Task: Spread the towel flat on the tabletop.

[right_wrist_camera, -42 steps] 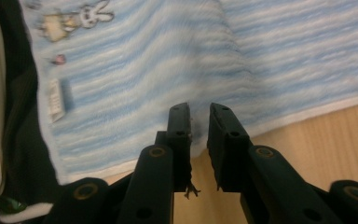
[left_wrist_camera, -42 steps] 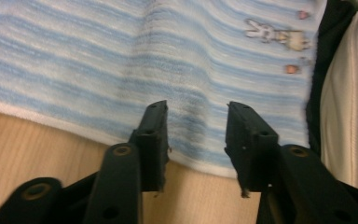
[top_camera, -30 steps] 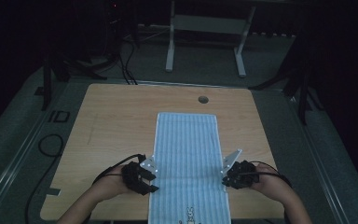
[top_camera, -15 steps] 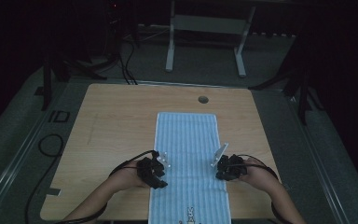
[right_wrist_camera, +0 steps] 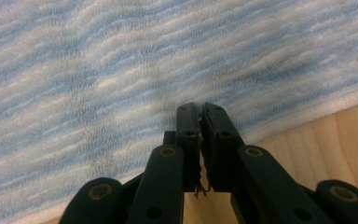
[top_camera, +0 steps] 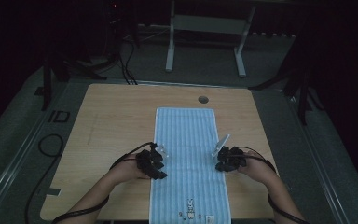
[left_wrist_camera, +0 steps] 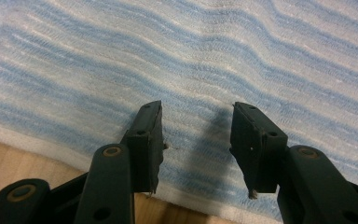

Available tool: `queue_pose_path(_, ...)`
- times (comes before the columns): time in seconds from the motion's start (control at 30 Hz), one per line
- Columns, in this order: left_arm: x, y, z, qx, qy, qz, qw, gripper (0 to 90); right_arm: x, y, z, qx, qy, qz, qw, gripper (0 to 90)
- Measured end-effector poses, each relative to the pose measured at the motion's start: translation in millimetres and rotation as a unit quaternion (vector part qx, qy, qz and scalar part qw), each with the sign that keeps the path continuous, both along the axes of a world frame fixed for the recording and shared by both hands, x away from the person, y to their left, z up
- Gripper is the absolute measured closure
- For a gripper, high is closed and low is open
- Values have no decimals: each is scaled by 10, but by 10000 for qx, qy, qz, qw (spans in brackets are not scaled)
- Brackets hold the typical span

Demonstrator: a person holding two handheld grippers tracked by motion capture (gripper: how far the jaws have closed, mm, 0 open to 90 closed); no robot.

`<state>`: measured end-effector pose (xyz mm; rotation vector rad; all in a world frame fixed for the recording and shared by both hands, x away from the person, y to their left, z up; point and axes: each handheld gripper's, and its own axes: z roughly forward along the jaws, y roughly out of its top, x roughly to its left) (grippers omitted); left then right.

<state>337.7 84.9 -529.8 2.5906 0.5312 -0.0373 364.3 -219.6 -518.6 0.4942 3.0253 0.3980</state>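
A: Where is the towel [top_camera: 190,163]?

B: Lying flat on the wooden table [top_camera: 116,121], long side running from far to near, near end reaching the near edge. Blue and white stripes, with a small dark print and a label at the near end.

A: And the left gripper [top_camera: 160,157]?

B: Sitting at the left long edge of the towel, a bit nearer than the middle, carried by the left hand [top_camera: 126,170]. In the left gripper view, jaws spread apart [left_wrist_camera: 196,135], nothing between them, only striped cloth beyond. Tips over the towel just inside its white hem; bare wood seen at the near left corner of that view.

A: Touching the cloth?

B: Cannot tell for sure. Very close to it, shadow falling right beside the tips.

A: The right gripper [top_camera: 220,158]?

B: At the right long edge of the towel, about level with the left one, carried by the right hand [top_camera: 256,170]. In the right gripper view, jaws pressed together [right_wrist_camera: 201,122], only a thin slit left. A few loose threads hanging at the slit lower down. Not clear whether any cloth is caught between them.

A: Position against the edge?

B: Tips pointing at the towel hem, wood of the table showing to the right and below
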Motion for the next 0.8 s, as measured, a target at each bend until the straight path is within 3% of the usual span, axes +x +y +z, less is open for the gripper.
queue_pose_path(0.23,56,47,10,68,-17,125,9999,541,3,30,11,-76,-21,25,10000,815)
queue_pose_path(0.4,44,99,79,139,-72,137,9998,489,-32,38,76,-102,-47,165,9998,751)
queue_pose_path(0.57,31,180,191,148,-140,195,9996,486,-29,43,141,-235,-16,397,9989,554)
queue_pose_path(0.67,19,222,227,206,-167,189,9995,473,-46,82,172,-514,66,575,9970,498)
queue_pose_path(0.73,7,238,232,234,-171,174,9994,473,-55,108,186,-645,258,647,9955,475)
queue_pose_path(0.8,-9,238,221,273,-146,142,9994,471,-68,134,198,-722,286,648,9949,404)
